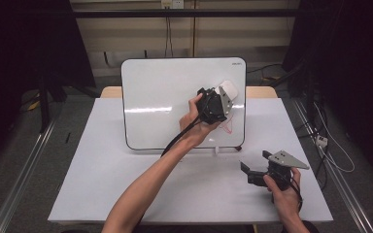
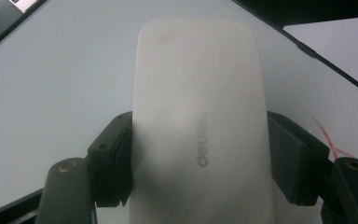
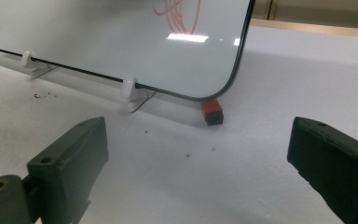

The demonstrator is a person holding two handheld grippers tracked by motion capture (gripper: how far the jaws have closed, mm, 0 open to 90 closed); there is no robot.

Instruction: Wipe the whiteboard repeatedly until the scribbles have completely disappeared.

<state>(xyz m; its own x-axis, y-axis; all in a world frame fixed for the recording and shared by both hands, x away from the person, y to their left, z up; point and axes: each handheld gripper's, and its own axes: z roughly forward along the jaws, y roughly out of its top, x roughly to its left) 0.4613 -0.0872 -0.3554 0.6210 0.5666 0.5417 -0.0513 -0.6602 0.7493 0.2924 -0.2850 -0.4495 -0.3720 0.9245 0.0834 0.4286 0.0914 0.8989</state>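
white table [image 1: 126,194] carries one whiteboard [image 1: 165,97] propped upright on two clips [image 3: 128,87]. one white eraser [image 2: 200,121] is clamped between the jaws of the left gripper [image 1: 222,99], at the board's right part above one red scribble [image 1: 227,127]. right gripper [image 1: 255,171] rests on the table, jaws apart, nothing between them. one red-black block [image 3: 212,112] lies at the board's lower corner.

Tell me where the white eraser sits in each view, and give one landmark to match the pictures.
High view: eraser right of centre, against the upper right of the whiteboard, held by the left tongs.
Left gripper view: eraser at centre, clamped between the jaws.
Right gripper view: not in it.
Shared landmark: the red scribble on the whiteboard.
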